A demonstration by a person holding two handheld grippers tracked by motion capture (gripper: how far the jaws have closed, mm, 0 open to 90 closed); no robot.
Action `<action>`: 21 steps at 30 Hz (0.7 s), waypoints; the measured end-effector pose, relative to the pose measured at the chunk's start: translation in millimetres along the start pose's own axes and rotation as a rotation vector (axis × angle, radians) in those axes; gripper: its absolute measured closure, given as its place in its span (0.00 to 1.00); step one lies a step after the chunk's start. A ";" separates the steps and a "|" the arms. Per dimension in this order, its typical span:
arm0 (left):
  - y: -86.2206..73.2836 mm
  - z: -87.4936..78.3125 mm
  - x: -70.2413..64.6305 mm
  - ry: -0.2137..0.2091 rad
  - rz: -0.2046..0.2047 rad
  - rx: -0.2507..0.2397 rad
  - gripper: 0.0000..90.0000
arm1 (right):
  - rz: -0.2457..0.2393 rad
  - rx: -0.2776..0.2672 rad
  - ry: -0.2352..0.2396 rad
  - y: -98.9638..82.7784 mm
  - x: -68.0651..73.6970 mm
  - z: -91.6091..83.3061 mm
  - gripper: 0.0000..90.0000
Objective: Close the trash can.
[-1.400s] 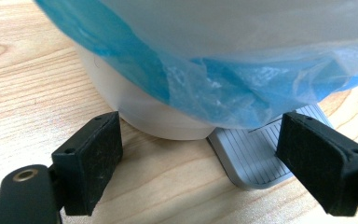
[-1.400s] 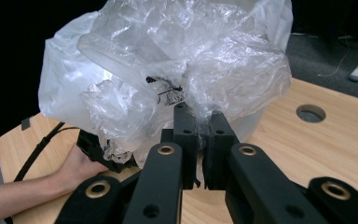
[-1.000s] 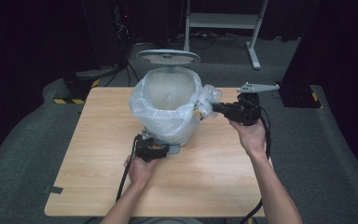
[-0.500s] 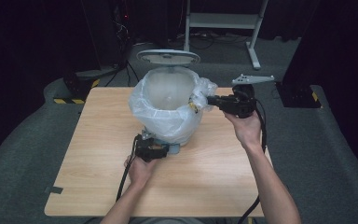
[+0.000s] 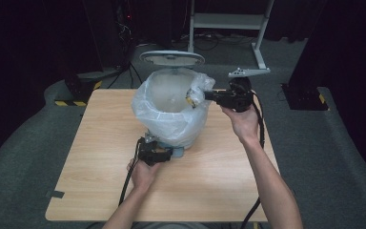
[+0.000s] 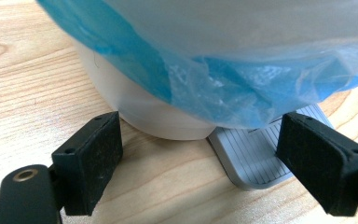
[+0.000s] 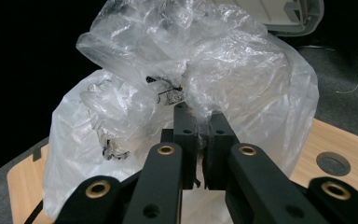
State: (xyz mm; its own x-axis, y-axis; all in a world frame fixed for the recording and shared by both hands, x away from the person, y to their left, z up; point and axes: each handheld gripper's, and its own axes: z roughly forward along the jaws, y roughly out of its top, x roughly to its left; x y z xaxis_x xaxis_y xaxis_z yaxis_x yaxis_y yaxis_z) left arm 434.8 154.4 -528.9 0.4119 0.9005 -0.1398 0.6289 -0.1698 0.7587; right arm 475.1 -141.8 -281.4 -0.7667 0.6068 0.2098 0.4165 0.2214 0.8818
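Seen from above, a white pedal bin [image 5: 171, 98] lined with a clear plastic bag [image 5: 164, 119] stands near the middle of a wooden table [image 5: 100, 191]. At three o'clock of the bin, the right gripper [image 5: 195, 98] pinches the bag's bunched rim. At six o'clock, the left gripper [image 5: 167, 153] sits low at the bin's base.

Left gripper view: jaws wide apart, holding nothing, flanking the bin's foot and grey pedal [image 6: 256, 156].

Right gripper view: jaws clamped on gathered bag plastic [image 7: 200, 84].
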 end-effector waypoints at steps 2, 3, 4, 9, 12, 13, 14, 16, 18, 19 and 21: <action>-0.2 0.7 -1.1 -0.001 -0.017 -0.014 0.16 | -0.001 0.000 -0.002 2.2 0.2 3.9 0.95; -0.2 0.6 -1.0 -0.001 -0.017 -0.013 0.16 | -0.002 0.001 -0.004 3.1 0.1 6.0 0.95; -0.1 0.5 -0.8 -0.001 -0.013 -0.010 0.16 | -0.001 0.004 -0.005 3.9 -0.2 8.3 0.95; -0.1 0.5 -0.8 -0.001 -0.013 -0.010 0.16 | 0.010 0.016 -0.010 8.0 -2.8 19.7 0.95; -0.1 0.5 -0.7 -0.001 -0.012 -0.010 0.16 | 0.014 0.023 -0.014 9.9 -3.8 25.3 0.95; -0.1 0.4 -0.7 -0.002 -0.012 -0.009 0.16 | 0.014 0.025 -0.016 10.6 -4.2 27.4 0.95; -0.1 0.4 -0.7 -0.001 -0.012 -0.009 0.16 | 0.015 0.026 -0.017 11.2 -4.5 29.5 0.95; -0.1 0.5 -0.7 -0.002 -0.013 -0.009 0.16 | 0.017 0.030 -0.021 12.5 -4.5 33.3 0.95; -0.1 0.5 -0.6 -0.002 -0.013 -0.010 0.16 | 0.018 0.036 -0.024 13.6 -4.3 37.4 0.95; -0.1 0.5 -0.7 -0.002 -0.013 -0.011 0.16 | 0.017 0.037 -0.024 13.8 -4.4 38.6 0.95; -0.1 0.4 -0.7 -0.001 -0.013 -0.011 0.16 | 0.022 0.044 -0.026 13.9 -4.8 42.2 0.95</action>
State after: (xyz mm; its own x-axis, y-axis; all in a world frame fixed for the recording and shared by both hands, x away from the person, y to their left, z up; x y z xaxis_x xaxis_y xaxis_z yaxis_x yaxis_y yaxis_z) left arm 434.7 153.6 -529.1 0.4040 0.9023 -0.1504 0.6270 -0.1534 0.7638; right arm 505.2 -109.5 -288.0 -0.7442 0.6317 0.2173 0.4546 0.2406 0.8576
